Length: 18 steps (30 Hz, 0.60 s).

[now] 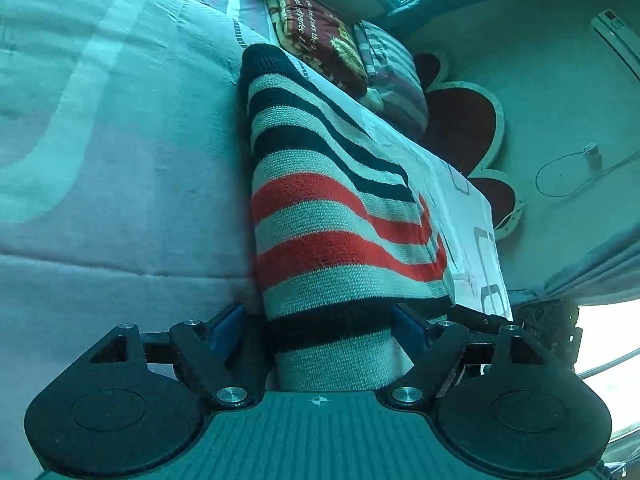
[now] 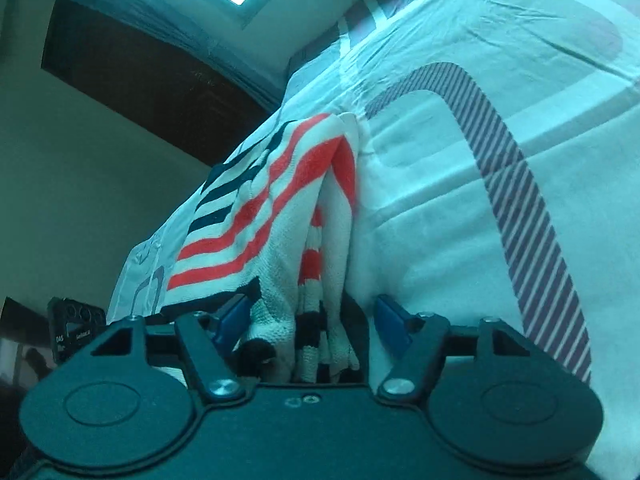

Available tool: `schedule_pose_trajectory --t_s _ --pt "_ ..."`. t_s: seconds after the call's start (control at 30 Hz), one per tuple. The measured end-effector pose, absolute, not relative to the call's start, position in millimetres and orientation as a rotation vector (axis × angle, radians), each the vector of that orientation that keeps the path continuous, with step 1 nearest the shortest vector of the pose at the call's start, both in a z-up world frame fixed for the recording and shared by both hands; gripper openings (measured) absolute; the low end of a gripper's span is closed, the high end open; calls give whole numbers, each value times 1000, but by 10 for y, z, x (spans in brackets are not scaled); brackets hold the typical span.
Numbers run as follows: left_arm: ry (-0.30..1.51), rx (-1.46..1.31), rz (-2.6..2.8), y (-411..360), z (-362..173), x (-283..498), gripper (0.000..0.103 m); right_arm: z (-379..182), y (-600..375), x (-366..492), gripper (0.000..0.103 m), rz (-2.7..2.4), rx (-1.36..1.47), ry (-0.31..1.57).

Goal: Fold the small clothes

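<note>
A small knitted sweater (image 1: 332,208) with cream, navy and red stripes lies on the bed. In the left wrist view it runs from my left gripper (image 1: 320,328) away toward the pillows. The left jaws stand wide, one blue pad on each side of the sweater's end, not pressing it. In the right wrist view the same sweater (image 2: 272,216) shows bunched folds between the jaws of my right gripper (image 2: 316,320). Those jaws also stand wide, with cloth edges hanging loosely between the blue pads.
The bed sheet (image 1: 100,128) is pale with grey and striped curved bands (image 2: 520,184). A dark red printed pillow (image 1: 316,36) and a striped pillow (image 1: 392,68) lie at the head end. A red flower-shaped headboard (image 1: 472,120), a wall and a cable (image 1: 568,172) lie beyond the bed edge.
</note>
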<state>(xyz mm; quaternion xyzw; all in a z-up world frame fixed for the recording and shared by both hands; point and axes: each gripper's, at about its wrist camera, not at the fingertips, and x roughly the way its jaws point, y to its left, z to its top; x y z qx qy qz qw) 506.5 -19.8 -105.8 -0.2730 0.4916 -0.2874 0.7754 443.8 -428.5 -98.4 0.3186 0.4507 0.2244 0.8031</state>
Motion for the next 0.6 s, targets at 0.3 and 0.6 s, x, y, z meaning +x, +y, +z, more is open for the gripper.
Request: schedule_pose_trajectory --t_s 0.3,0.6 --pt "1074 -466 -636 -551 -946 5322 77 -977 -4088 4786 57 513 661 959" --pt "1019 -372 -599 -696 -903 5308 64 -909 -3898 4791 48 468 552 933"
